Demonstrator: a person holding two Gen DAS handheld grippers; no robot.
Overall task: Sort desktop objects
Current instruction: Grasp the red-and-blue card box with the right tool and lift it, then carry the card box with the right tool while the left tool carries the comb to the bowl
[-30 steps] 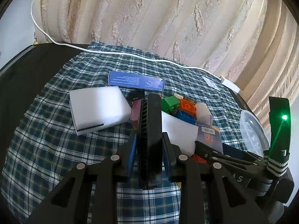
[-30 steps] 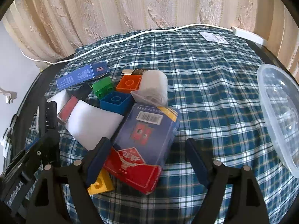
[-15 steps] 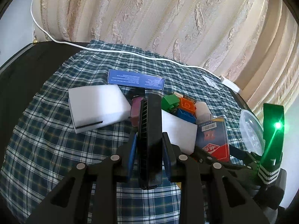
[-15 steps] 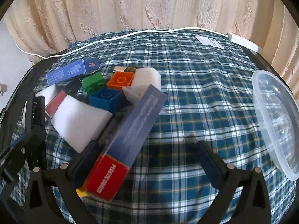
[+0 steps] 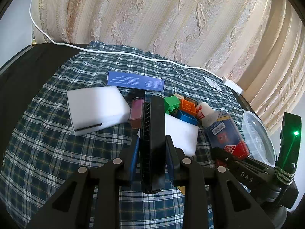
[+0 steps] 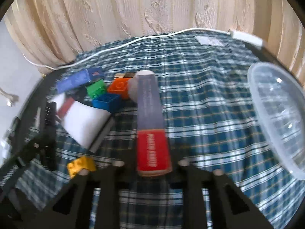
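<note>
We saw a checked cloth (image 5: 57, 152) spread over a dark table (image 5: 22, 72). A white cable (image 5: 114, 52) ran along its far edge, before a pale patterned curtain (image 5: 152, 19).
</note>
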